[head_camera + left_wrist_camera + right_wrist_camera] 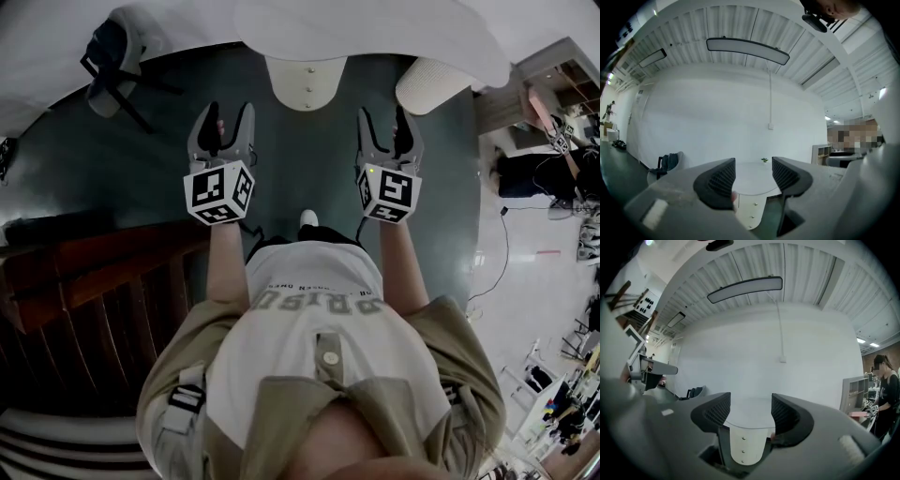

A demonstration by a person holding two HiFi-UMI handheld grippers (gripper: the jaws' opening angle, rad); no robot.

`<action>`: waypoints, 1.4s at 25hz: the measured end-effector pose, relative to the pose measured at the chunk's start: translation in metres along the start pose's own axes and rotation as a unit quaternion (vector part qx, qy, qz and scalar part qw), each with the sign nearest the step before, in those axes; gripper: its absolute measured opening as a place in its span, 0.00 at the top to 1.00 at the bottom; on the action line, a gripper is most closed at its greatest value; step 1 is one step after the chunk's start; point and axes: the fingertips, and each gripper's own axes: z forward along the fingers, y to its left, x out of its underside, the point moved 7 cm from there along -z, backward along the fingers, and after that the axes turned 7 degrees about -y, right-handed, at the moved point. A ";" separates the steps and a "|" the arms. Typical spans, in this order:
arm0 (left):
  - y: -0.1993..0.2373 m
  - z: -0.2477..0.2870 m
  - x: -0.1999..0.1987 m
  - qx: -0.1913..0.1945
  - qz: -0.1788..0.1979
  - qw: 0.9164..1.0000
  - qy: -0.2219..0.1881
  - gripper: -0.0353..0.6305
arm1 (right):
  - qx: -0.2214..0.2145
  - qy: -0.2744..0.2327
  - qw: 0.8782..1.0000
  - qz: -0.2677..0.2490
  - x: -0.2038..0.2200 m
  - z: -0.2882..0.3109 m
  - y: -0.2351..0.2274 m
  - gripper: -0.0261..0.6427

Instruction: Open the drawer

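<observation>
A cream drawer unit (307, 82) with three small knobs down its front stands under the white table (375, 33), straight ahead of me. My left gripper (222, 120) is held in the air short of it, jaws open and empty. At the same height my right gripper (387, 120) also stands open, with nothing between its fingers. In the left gripper view the drawer unit (751, 212) shows below and between the open jaws of the left gripper (753, 176). The right gripper view has the drawer unit (743, 444) centred under the gap of the right gripper (750, 412).
A chair with a dark bag (112, 54) stands at the far left by the table. A cream rounded leg or stool (431, 84) is right of the drawers. Dark wooden steps (94, 291) lie to my left. Another person (883, 390) stands by shelves far right.
</observation>
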 end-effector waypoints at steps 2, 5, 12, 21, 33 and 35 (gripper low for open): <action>-0.002 0.005 0.002 -0.006 0.002 1.000 0.004 0.56 | -0.007 0.006 1.000 0.004 0.007 0.011 -0.006 0.55; -0.005 0.007 0.005 -0.015 0.007 1.000 0.015 0.56 | -0.016 0.014 1.000 0.013 0.016 0.023 -0.011 0.55; -0.004 0.012 0.017 -0.036 0.009 0.999 0.030 0.56 | -0.049 0.041 0.998 0.007 0.053 0.054 -0.005 0.55; 0.014 0.032 0.058 -0.020 0.006 0.999 0.048 0.56 | -0.065 0.065 0.996 -0.007 0.118 0.107 0.023 0.56; 0.049 0.055 0.104 -0.011 0.003 0.998 0.065 0.56 | -0.063 0.090 0.994 -0.022 0.192 0.161 0.046 0.60; 0.057 0.060 0.114 -0.007 0.002 0.998 0.065 0.56 | -0.061 0.096 0.993 -0.024 0.208 0.168 0.051 0.60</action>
